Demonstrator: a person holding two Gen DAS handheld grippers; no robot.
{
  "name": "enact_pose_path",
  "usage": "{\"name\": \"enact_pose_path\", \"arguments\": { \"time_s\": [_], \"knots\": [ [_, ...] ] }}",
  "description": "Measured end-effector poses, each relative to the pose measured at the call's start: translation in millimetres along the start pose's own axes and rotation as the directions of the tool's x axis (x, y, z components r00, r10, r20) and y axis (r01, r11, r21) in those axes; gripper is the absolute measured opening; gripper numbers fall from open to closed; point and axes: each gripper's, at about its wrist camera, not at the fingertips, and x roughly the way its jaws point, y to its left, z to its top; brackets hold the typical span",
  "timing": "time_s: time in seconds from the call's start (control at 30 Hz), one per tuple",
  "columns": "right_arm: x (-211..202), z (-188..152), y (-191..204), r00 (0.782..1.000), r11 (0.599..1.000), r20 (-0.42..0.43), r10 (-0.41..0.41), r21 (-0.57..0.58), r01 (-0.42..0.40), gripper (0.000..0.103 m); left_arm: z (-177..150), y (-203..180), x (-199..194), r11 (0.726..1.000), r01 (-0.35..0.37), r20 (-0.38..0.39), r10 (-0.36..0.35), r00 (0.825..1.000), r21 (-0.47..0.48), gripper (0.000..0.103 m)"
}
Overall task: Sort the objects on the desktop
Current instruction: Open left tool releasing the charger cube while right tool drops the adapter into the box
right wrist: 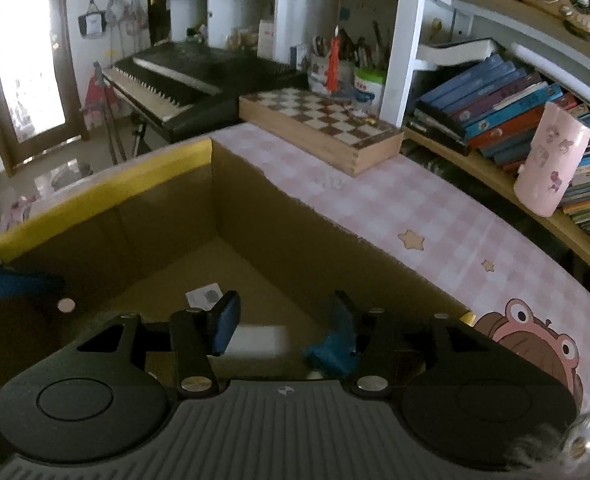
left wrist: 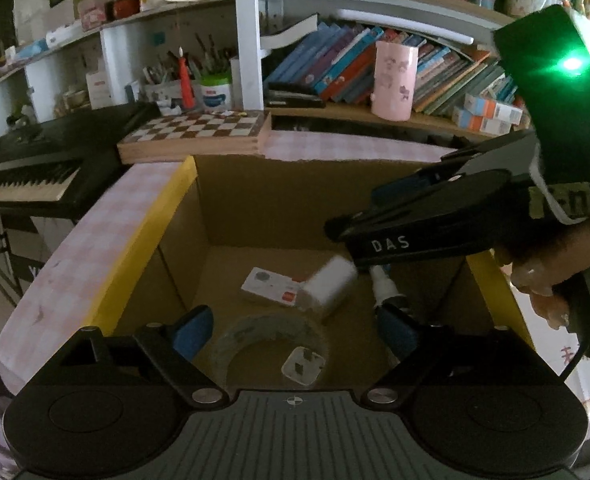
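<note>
Both hand-held grippers (left wrist: 295, 332) (right wrist: 283, 328) gape empty over box (left wrist: 231, 200).

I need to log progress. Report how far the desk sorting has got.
Done: the brown cardboard box already holds a white card, a clear tape roll, a white plug and a blurred white cylinder just below the right gripper.
In hand: nothing; the left gripper and the right one are open.
Left: the wooden chessboard and pink cup remain outside.
</note>
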Motion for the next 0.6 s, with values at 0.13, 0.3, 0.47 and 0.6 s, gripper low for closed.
{"name": "enact_pose_path", "arguments": {
  "time_s": [0.13, 0.3, 0.47, 0.6],
  "knots": [
    [-19.6, -2.8, 4.5, 0.999, 1.000, 0.044, -0.020, 0.005, 0.020, 0.049, -1.4, 1.0, -7.0, 1.000, 0.006, 0.018, -0.006, 1.000, -0.004, 0.092],
    [-43.4, -8.6, 8.4, 0.995, 0.998, 0.077, -0.059, 0.029, 0.057, 0.049, -4.8, 1.6, -18.0, 1.000, 0.015, 0.045, -0.015, 0.999, -0.008, 0.092],
    [-71.8, -16.0, 11.8, 0.984, 0.990, 0.131, -0.122, 0.092, 0.110, 0.049, -9.0, 0.8, -33.3, 1.000, 0.024, 0.084, -0.024, 0.996, 0.009, 0.092],
    [-95.4, -24.2, 15.1, 0.970, 0.976, 0.165, -0.181, 0.154, 0.156, 0.049, -13.7, 5.0, -48.7, 1.000, 0.026, 0.118, -0.026, 0.993, 0.003, 0.092]
  ]
}}
